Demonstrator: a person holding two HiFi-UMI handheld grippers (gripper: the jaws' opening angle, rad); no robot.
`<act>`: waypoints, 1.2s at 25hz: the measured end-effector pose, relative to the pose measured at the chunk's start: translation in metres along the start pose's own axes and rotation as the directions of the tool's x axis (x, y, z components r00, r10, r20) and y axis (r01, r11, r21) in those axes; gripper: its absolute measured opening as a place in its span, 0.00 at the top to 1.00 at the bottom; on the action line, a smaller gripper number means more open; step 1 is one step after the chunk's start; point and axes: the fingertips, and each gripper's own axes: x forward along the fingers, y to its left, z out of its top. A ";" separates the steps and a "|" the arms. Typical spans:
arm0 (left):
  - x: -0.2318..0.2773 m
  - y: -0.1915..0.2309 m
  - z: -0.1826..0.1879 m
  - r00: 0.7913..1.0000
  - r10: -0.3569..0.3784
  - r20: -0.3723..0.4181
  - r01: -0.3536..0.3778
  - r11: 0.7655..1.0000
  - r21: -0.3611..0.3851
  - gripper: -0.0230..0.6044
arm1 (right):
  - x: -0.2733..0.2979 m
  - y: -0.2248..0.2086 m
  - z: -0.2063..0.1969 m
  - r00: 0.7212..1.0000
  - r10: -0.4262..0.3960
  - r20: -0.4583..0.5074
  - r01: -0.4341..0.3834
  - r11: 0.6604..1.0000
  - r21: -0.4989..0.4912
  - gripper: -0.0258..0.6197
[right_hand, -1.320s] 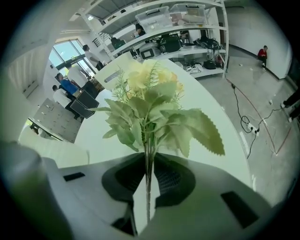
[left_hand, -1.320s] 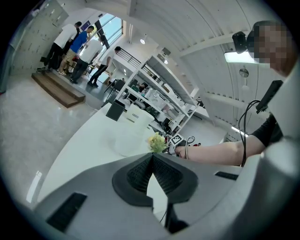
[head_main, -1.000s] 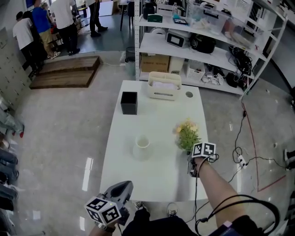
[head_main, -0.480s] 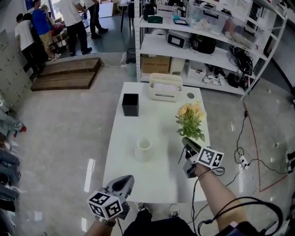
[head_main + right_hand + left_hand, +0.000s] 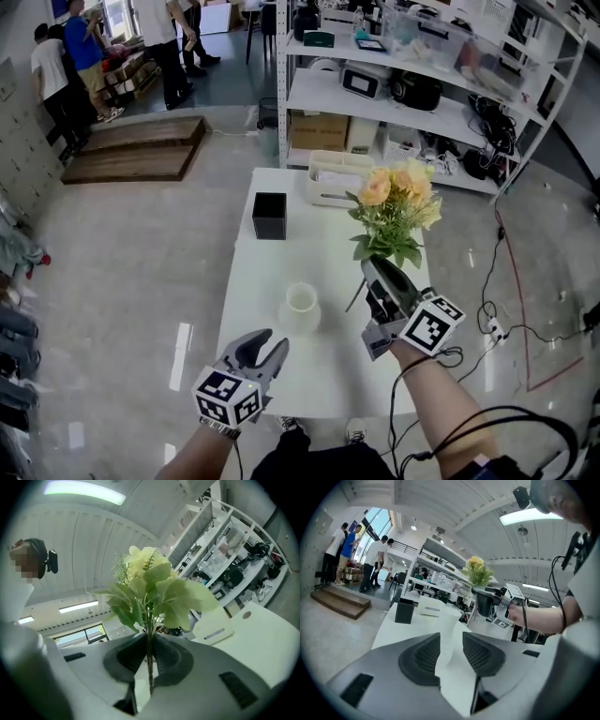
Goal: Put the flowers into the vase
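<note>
**White table with three things and a small disc**

A long white table (image 5: pixel 328 366) stands on a glossy grey floor (image 5: pixel 141 281), its short near edge towards the person. A white vase (image 5: pixel 301 307) stands upright near the middle of the top, a little left of centre, with bare surface all round it. Farther back, by the left edge, sits an open-topped black box (image 5: pixel 269 216). A cream container (image 5: pixel 328 180) with a slot in its side rests at the far end, right of the black box and apart from it. In the right gripper view a small round grey disc (image 5: pixel 246 615) lies flat beside that container, near the far right corner.
</note>
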 end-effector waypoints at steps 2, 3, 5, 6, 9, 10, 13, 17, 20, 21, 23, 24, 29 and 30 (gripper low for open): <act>0.008 0.005 0.005 1.000 0.007 0.017 -0.008 0.999 0.042 0.69 | 0.006 0.015 0.003 1.000 0.029 0.011 -0.028 0.999 -0.030 0.90; 0.012 0.006 0.008 1.000 0.008 0.030 -0.010 0.998 0.064 0.65 | 0.009 0.022 0.004 0.999 0.041 0.015 -0.041 0.998 -0.040 0.90; 0.021 0.010 0.013 0.999 0.006 0.052 -0.012 0.993 0.117 0.61 | 0.016 0.033 0.003 0.998 0.060 0.023 -0.058 0.997 -0.054 0.90; 0.027 0.012 0.015 0.998 0.003 0.060 -0.012 0.989 0.145 0.60 | 0.019 0.036 0.003 0.997 0.066 0.027 -0.064 0.996 -0.058 0.90; 0.041 0.018 0.020 0.997 -0.020 0.081 0.002 0.976 0.217 0.55 | 0.028 0.044 0.000 0.996 0.077 0.038 -0.075 0.996 -0.056 0.90; 0.045 0.017 0.021 0.996 -0.036 0.084 0.015 0.969 0.247 0.54 | 0.030 0.046 0.000 0.996 0.079 0.041 -0.077 0.996 -0.055 0.90; 0.055 0.009 0.022 0.994 -0.078 0.077 0.046 0.937 0.346 0.52 | 0.032 0.048 -0.001 0.996 0.084 0.041 -0.081 0.995 -0.055 0.90; 0.067 0.006 0.019 0.994 -0.094 0.064 0.064 0.928 0.367 0.50 | 0.032 0.048 0.000 0.995 0.083 0.047 -0.080 0.995 -0.056 0.90; 0.075 0.004 0.019 0.992 -0.108 0.059 0.079 0.927 0.366 0.50 | 0.036 0.051 0.000 0.995 0.088 0.055 -0.084 0.995 -0.059 0.90; 0.077 0.003 0.019 0.992 -0.113 0.056 0.085 0.926 0.369 0.50 | 0.038 0.052 -0.001 0.994 0.088 0.056 -0.085 0.994 -0.062 0.90; 0.081 0.000 0.019 0.991 -0.122 0.053 0.094 0.923 0.373 0.50 | 0.041 0.054 -0.002 0.994 0.089 0.058 -0.085 0.994 -0.067 0.90; 0.083 -0.001 0.019 0.991 -0.124 0.052 0.096 0.922 0.375 0.50 | 0.041 0.053 -0.003 0.994 0.089 0.058 -0.085 0.994 -0.066 0.90; 0.095 -0.014 0.018 0.991 -0.124 0.046 0.098 0.922 0.374 0.50 | 0.035 0.046 -0.004 0.995 0.084 0.058 -0.082 0.996 -0.046 0.90; 0.096 -0.014 0.018 0.991 -0.122 0.048 0.095 0.923 0.373 0.50 | 0.035 0.045 -0.004 0.995 0.082 0.058 -0.080 0.996 -0.045 0.90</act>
